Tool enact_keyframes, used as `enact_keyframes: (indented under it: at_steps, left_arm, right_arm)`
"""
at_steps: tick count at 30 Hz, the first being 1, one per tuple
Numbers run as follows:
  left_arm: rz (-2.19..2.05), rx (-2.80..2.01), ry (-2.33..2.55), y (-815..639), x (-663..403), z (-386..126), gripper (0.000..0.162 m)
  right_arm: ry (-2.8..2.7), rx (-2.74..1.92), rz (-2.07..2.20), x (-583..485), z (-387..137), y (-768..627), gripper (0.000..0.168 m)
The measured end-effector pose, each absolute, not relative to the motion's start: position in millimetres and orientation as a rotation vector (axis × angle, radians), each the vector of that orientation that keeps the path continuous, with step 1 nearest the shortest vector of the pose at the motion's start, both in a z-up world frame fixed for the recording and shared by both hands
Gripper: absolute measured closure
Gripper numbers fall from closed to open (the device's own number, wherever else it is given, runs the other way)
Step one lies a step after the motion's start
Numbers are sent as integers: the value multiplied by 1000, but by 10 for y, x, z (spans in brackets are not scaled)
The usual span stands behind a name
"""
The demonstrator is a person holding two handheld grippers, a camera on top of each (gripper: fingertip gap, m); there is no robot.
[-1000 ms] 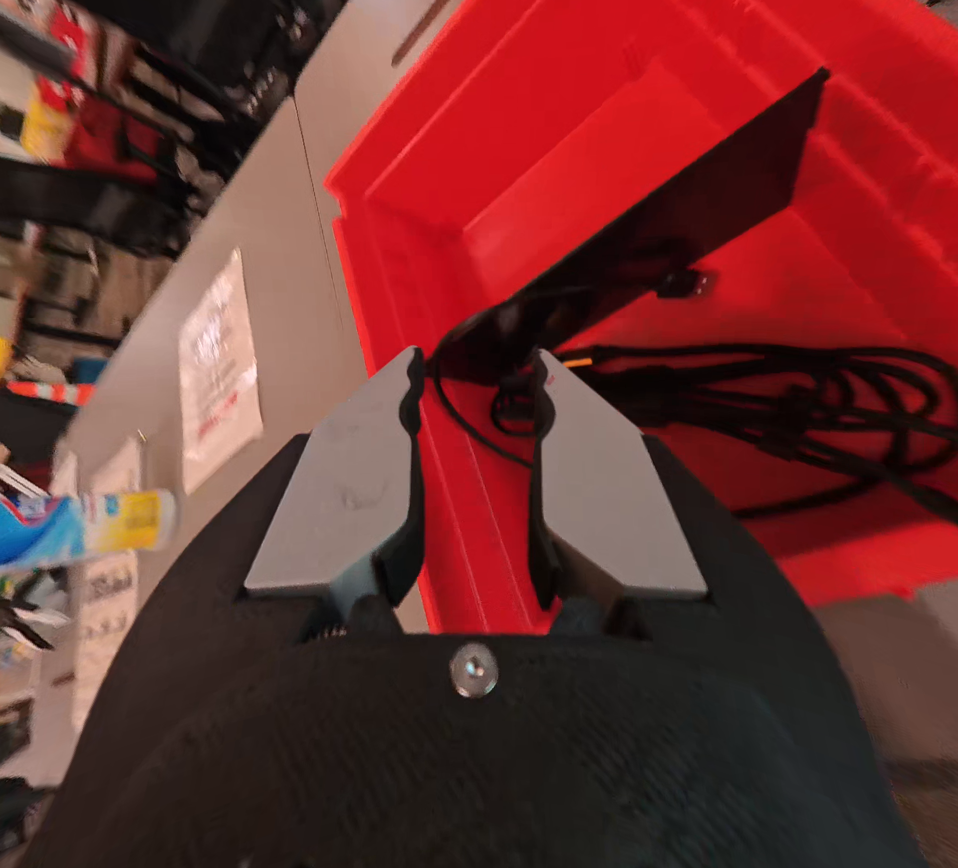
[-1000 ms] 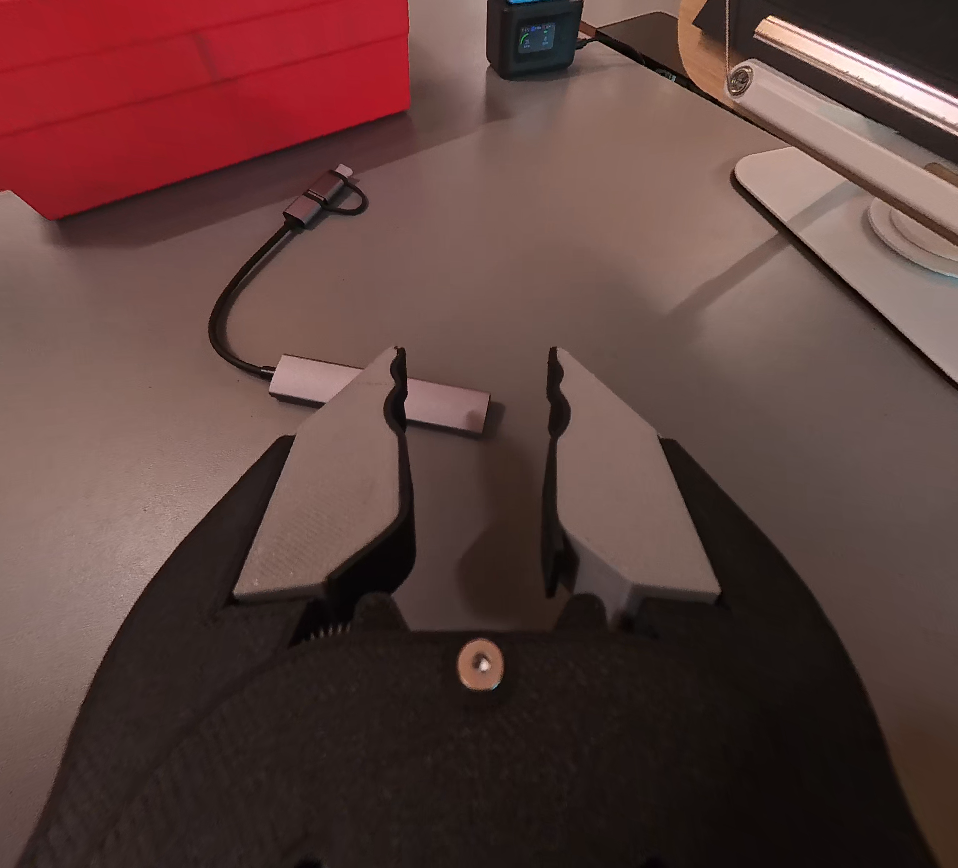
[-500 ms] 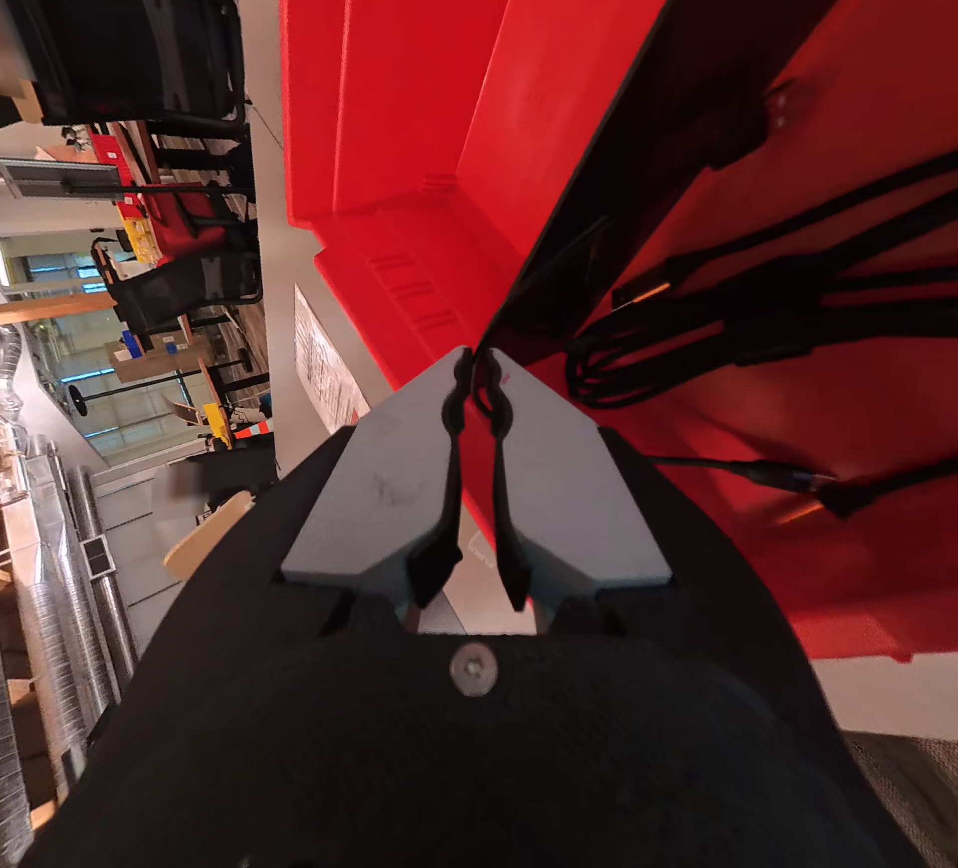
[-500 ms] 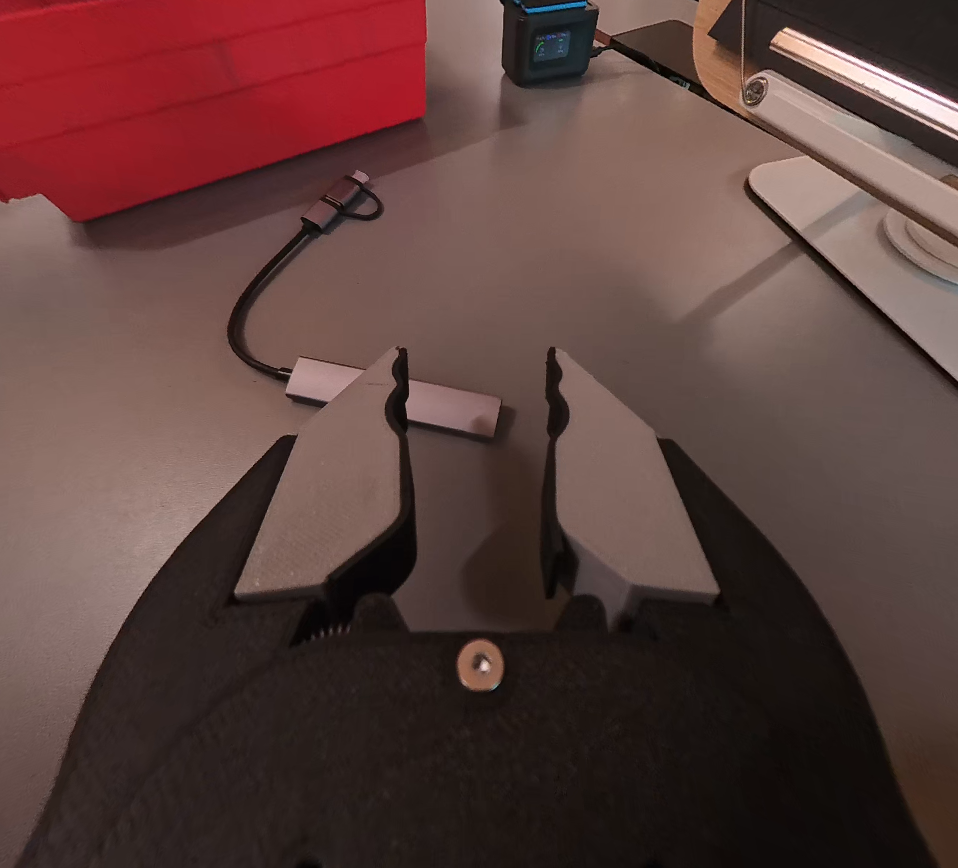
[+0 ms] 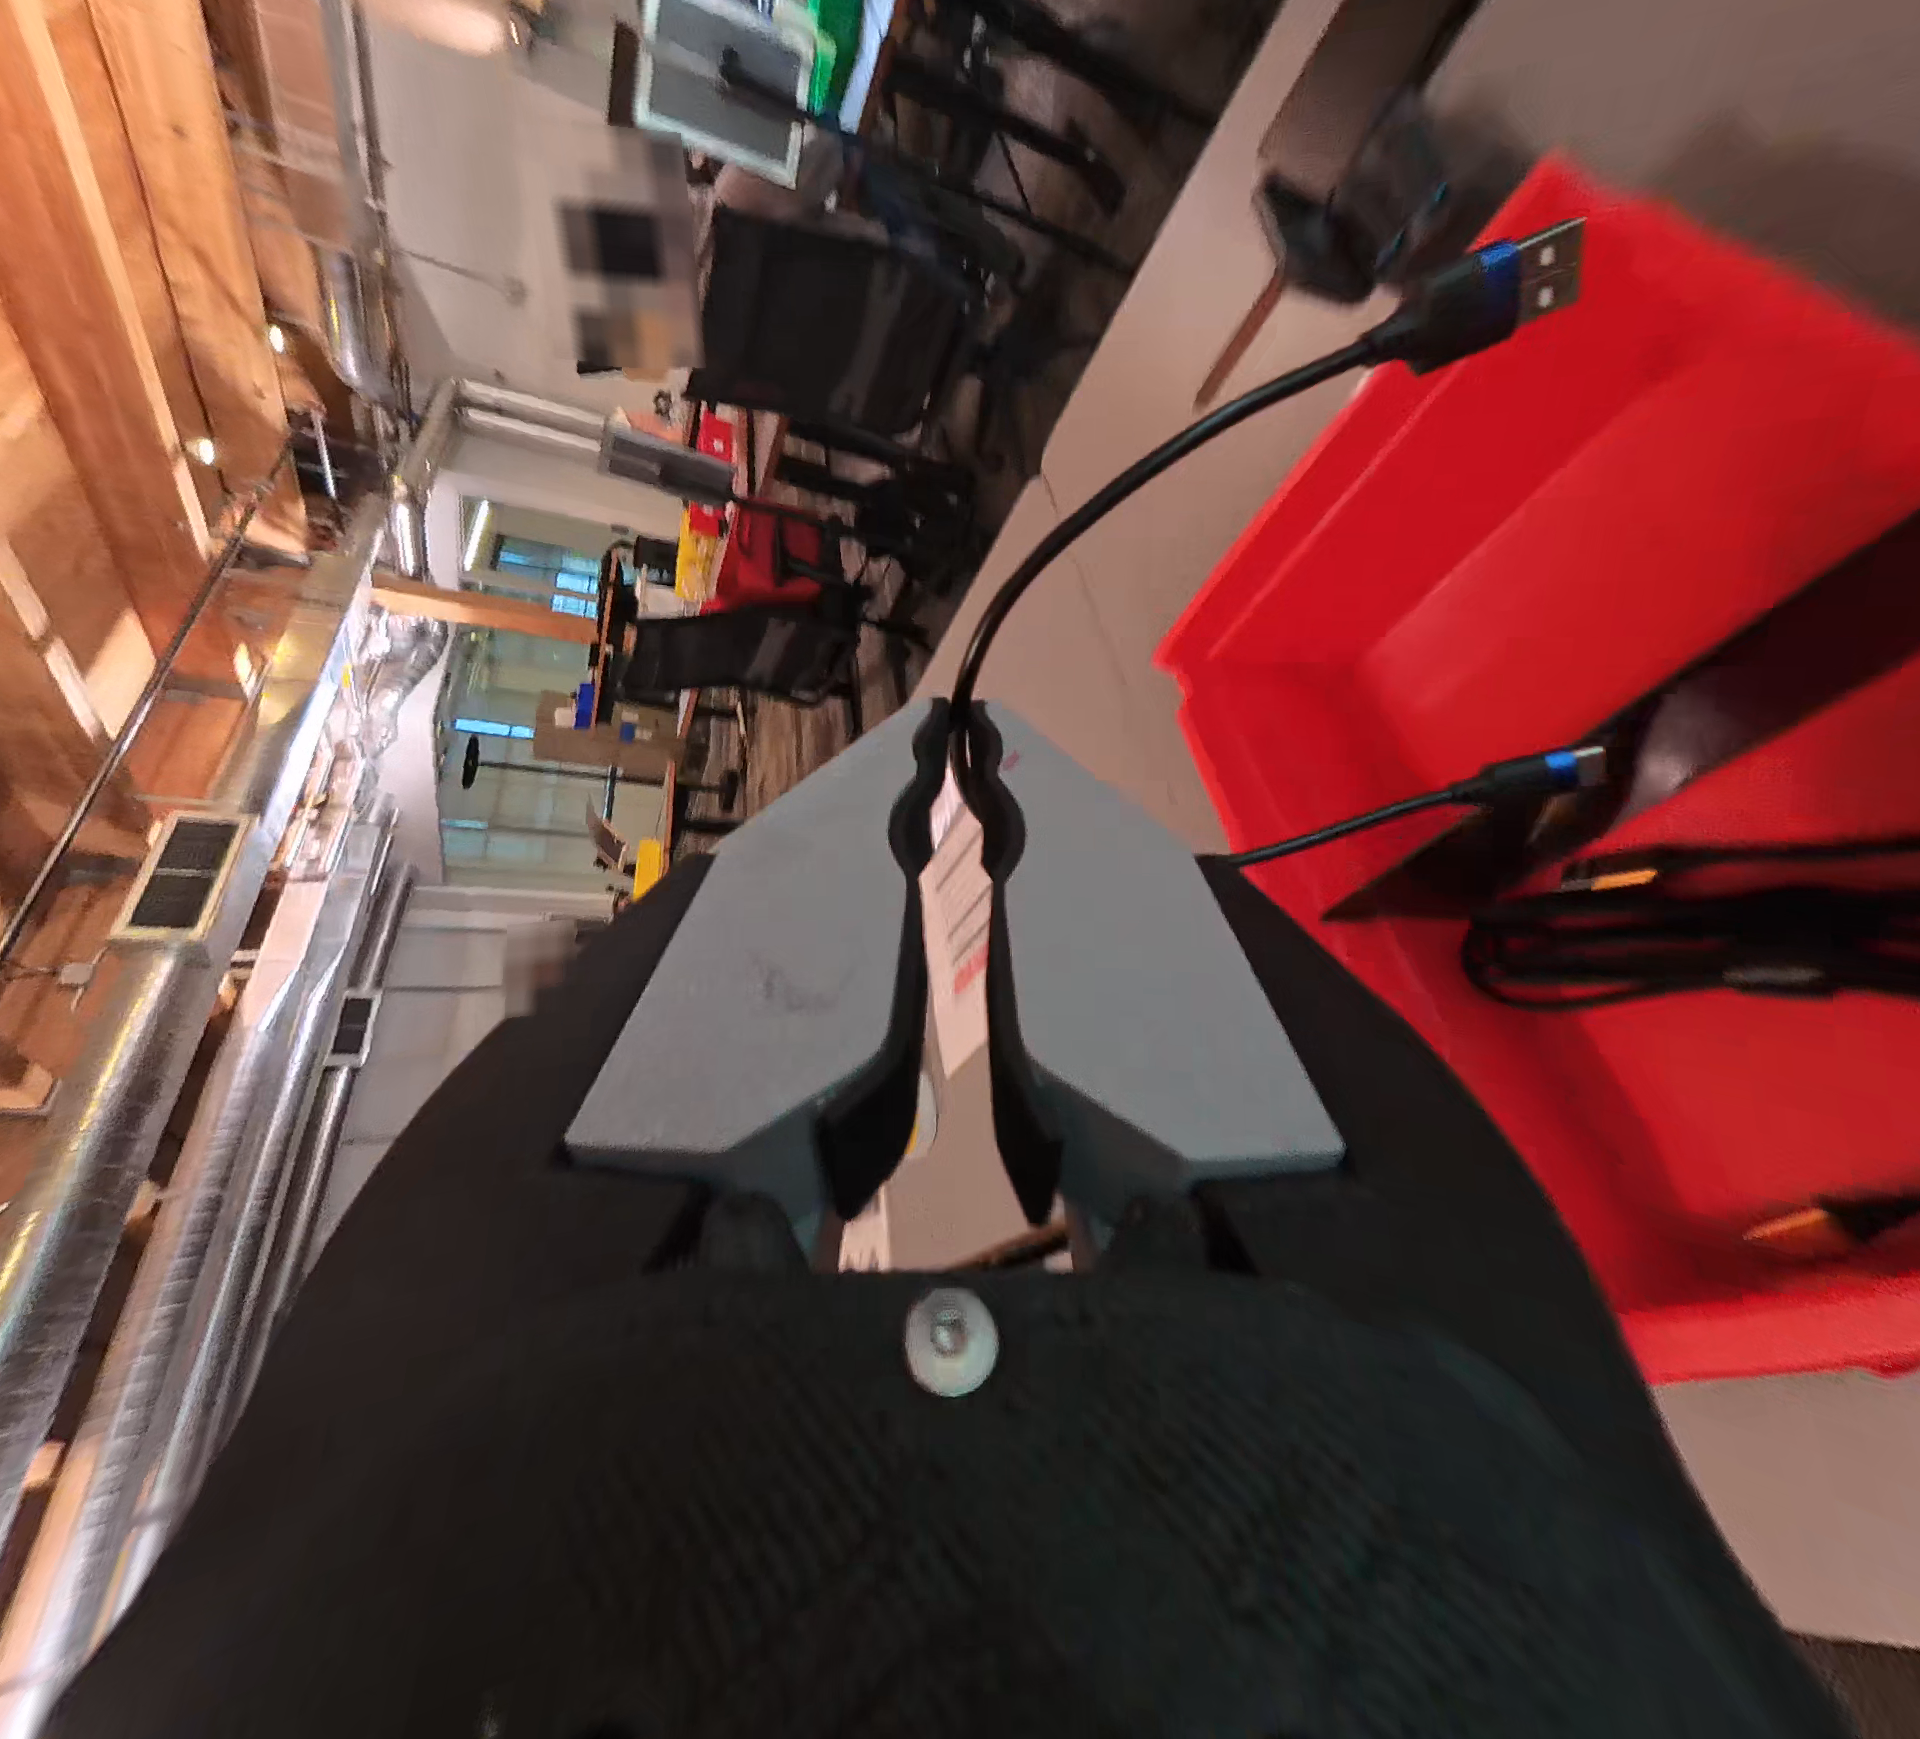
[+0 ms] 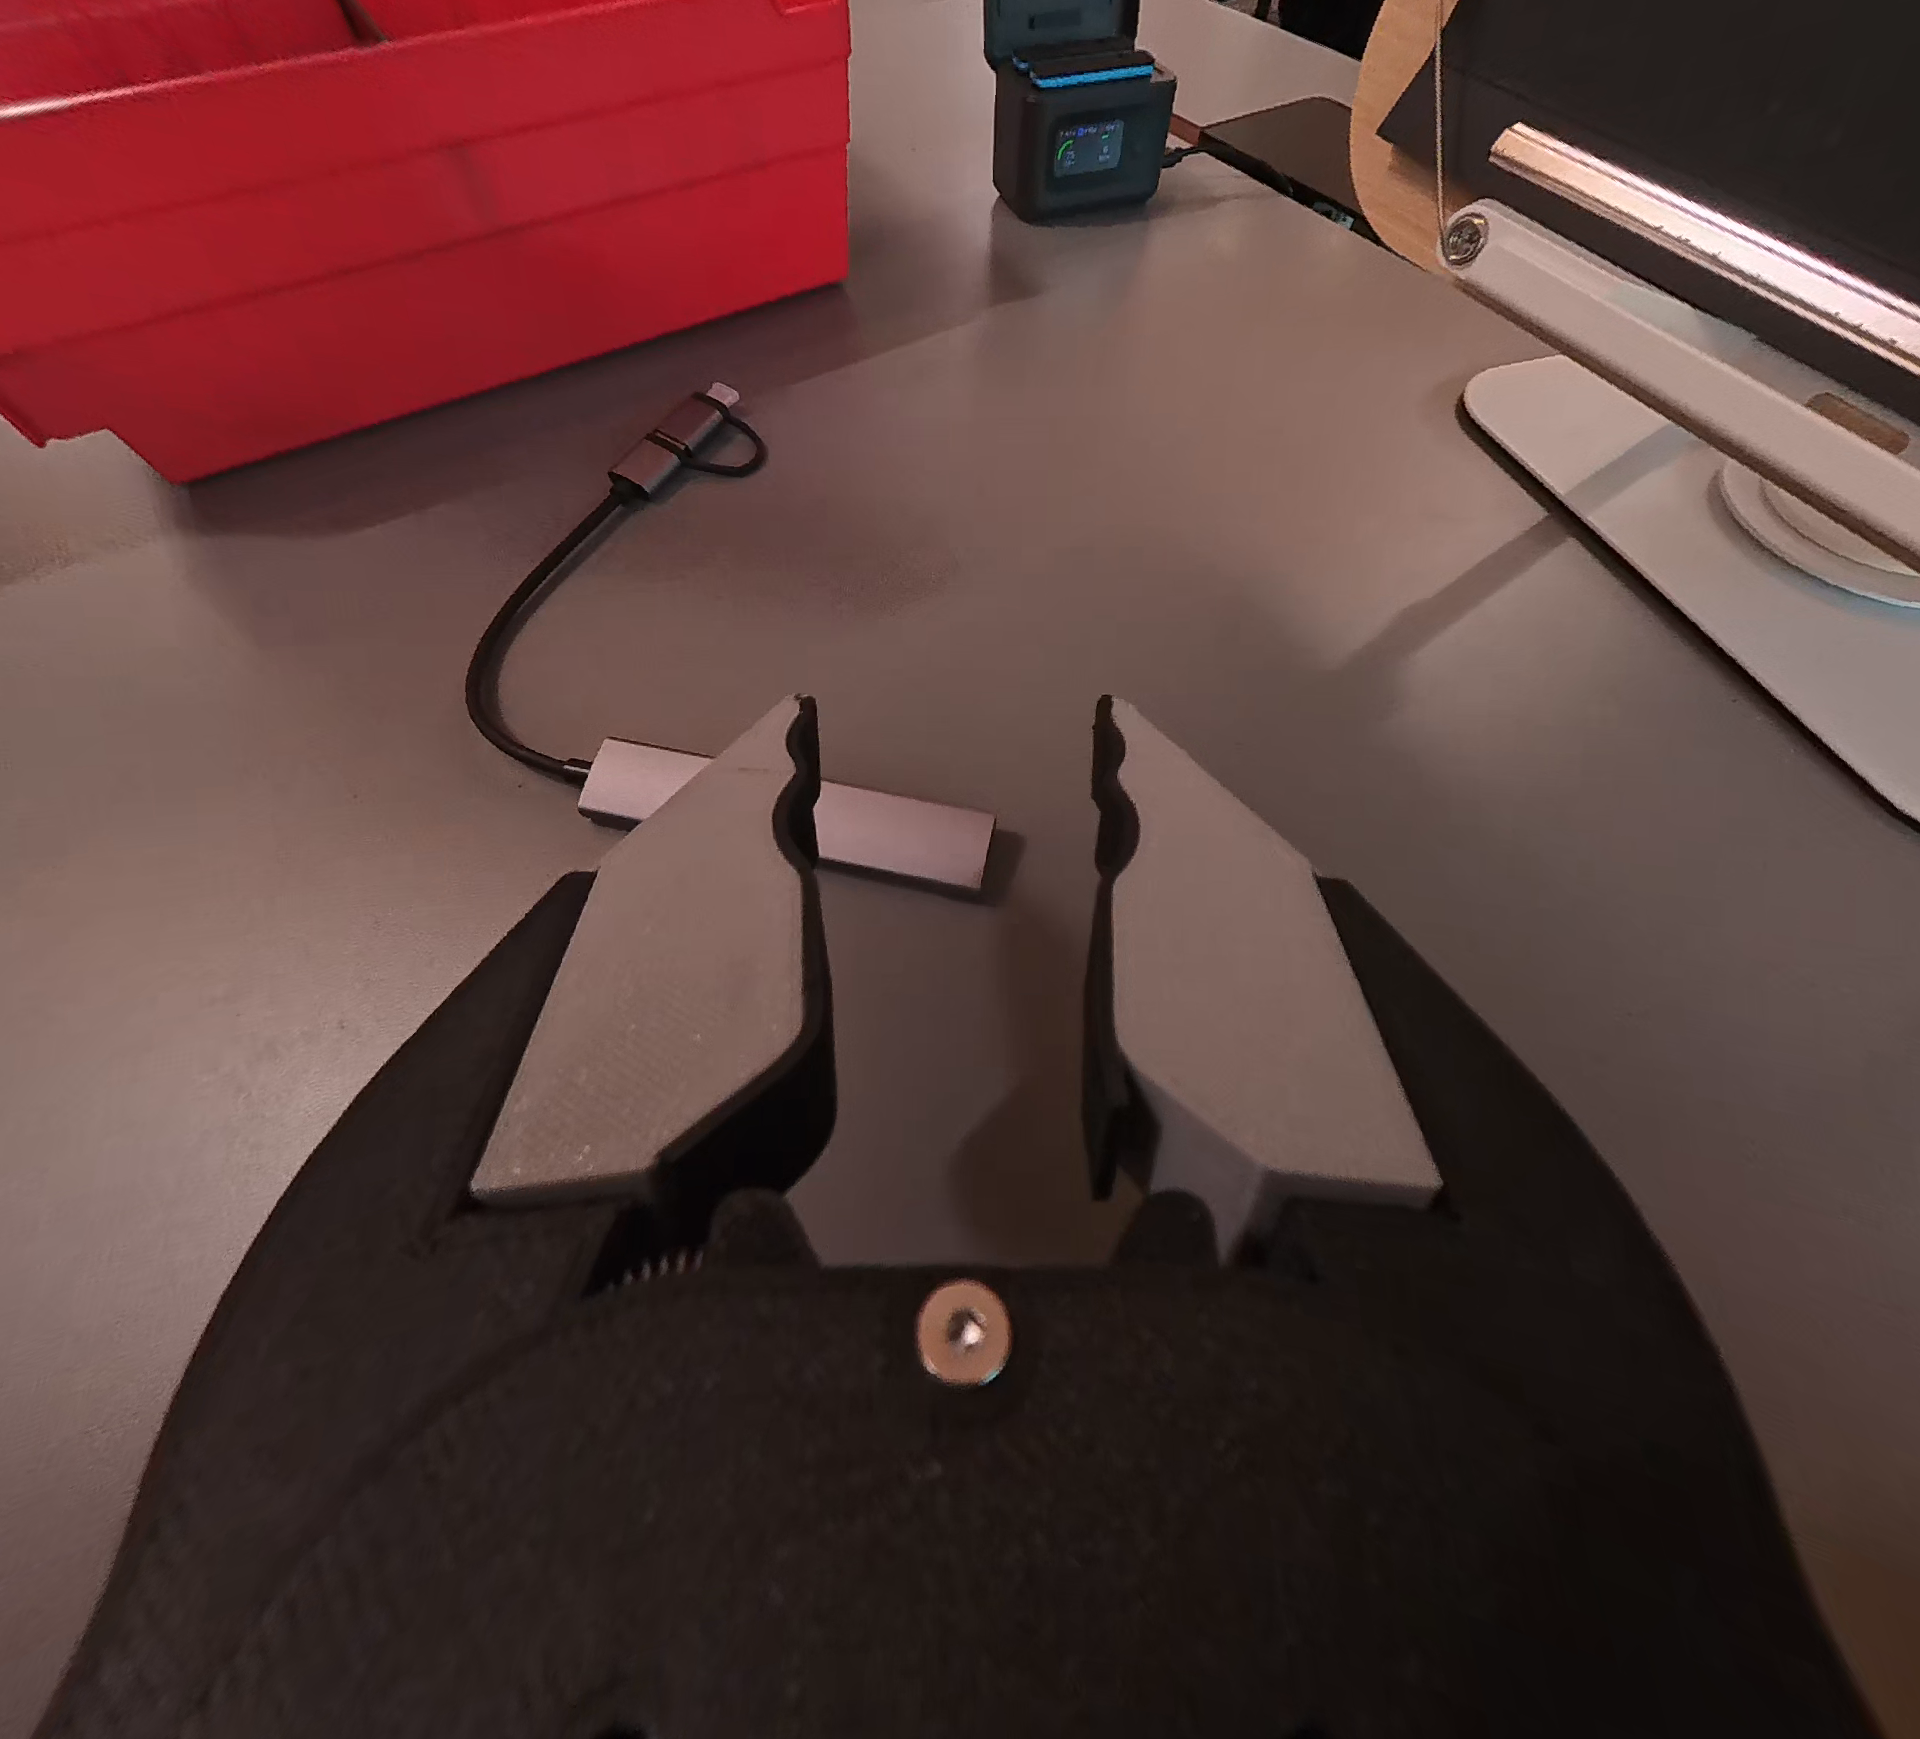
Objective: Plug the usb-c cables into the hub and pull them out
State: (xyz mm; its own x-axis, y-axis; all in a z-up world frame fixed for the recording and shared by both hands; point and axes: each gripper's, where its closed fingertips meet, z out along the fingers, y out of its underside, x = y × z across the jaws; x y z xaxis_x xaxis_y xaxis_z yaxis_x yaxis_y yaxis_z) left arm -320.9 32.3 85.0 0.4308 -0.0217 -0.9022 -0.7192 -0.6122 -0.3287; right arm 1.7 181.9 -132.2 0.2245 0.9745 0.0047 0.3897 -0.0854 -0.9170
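Left wrist view: left tool (image 5: 961, 721) closed to a narrow slit, pinching a thin black cable (image 5: 1101, 505) at the fingertips. Cable arcs up and to the right, ending in a USB-A plug (image 5: 1496, 292) with a blue band, held in the air above the red bin (image 5: 1558, 567). Second end of the cable, a smaller plug (image 5: 1553, 767) also blue-banded, trails to the right over the bin beside a black divider (image 5: 1704, 754). Bundle of further black cables (image 5: 1704, 946) lying in the bin compartment below the divider. Bin resting on the grey table (image 5: 1101, 650). View tilted strongly; background blurred, chairs and shelving only loosely discernible.

Right wrist view: right tool (image 6: 956, 713) spread wide, holding nothing, poised low over the table (image 6: 1195, 546). Grey slim hub (image 6: 894, 832) flat on the table just ahead of the fingertips, partly covered by the left-hand finger (image 6: 717, 910) in this view; whether touched cannot be told. Hub's own short black lead (image 6: 520, 629) curving away to a grey adapter plug (image 6: 665, 448) lying near the front wall of the red bin (image 6: 416, 235). No cable plugged into the visible side of the hub. Dark charging case (image 6: 1081, 120) with open lid and lit screen standing beyond, right of the bin. Monitor stand (image 6: 1621, 484) at right edge.
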Motion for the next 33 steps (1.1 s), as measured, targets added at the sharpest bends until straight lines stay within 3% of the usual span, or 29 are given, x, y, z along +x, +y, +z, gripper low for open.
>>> enact_keyframes:
  at_steps: [6,14,18,20,21,25,28,33]
  left_arm:
    - [1045,-1827,813,671,-2074,878,160]
    - [709,-1880,1051,1237,-857,-223,160]
    - [597,-1921,1095,1405,-623,-585,160]
    - [537,-1936,1085,1463,-549,-694,160]
    - [519,-1952,1074,1491,-545,-751,161]
    - [439,-2031,985,1555,-598,-946,159]
    - [294,-2126,854,1482,-635,-1049,137]
    - [110,-2180,720,1176,-536,-1295,135]
  right_arm:
    - [-1286,-1559,963,28,-1136,1734,116]
    - [-1357,-1424,1282,14,-912,1371,115]
    - [-1438,-1445,1266,-26,-1024,1297,127]
    - [-1449,-1515,1121,-13,-1166,1435,163]
    - [-1447,-1528,1091,-4,-1194,1476,168]
    - [-1392,-1619,1103,33,-1234,1599,168]
    - [-1311,-1697,1046,107,-1276,1788,168]
    - [-1253,-1773,1020,180,-1333,1924,168]
